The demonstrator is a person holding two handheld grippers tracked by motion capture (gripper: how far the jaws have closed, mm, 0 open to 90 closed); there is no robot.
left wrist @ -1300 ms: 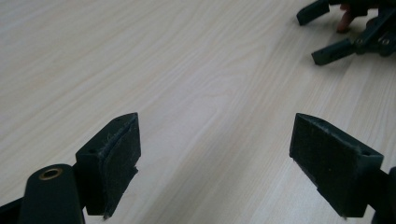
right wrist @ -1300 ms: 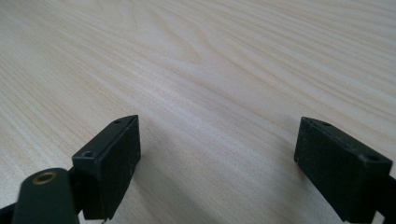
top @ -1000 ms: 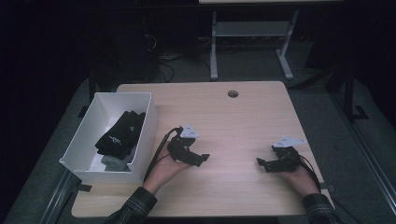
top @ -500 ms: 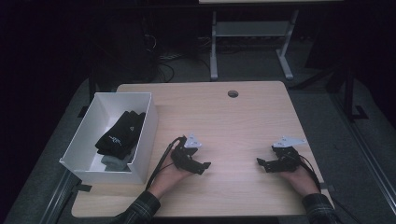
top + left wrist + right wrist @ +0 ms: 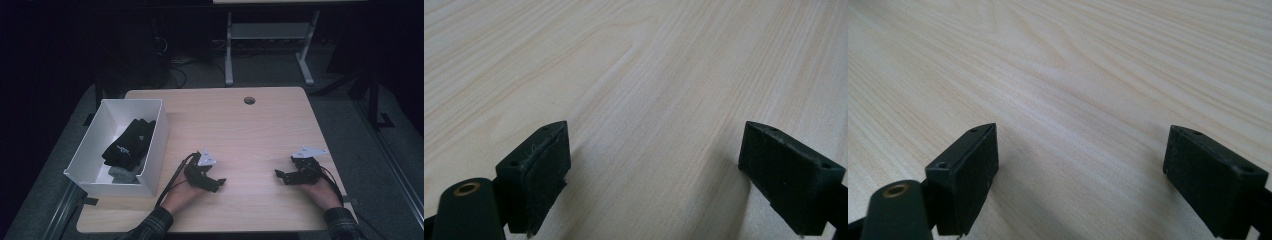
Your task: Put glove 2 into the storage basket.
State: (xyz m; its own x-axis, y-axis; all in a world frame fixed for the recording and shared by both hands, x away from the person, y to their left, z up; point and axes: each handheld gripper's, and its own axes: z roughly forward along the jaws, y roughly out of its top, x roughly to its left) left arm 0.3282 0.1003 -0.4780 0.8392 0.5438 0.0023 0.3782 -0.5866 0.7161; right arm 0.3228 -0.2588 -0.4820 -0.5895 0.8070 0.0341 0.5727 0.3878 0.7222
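Black gloves, prob. (image 5: 128, 143), in box (image 5: 155, 145).

**Black two-jaw grippers, plaid cuffs**

The left gripper (image 5: 218, 183) and the right gripper (image 5: 278, 176) are black, angular tools, each topped with a grey three-cornered plate. A black cable (image 5: 172, 176) loops back from the left one along the forearm; a thinner one trails behind the right. Up close, each jaw ends in a blocky black pad (image 5: 535, 170) with small screw holes on its upper face, and a brass-ringed hole (image 5: 896, 190) sits at the lower left. Both sleeves (image 5: 152, 226) are dark plaid.
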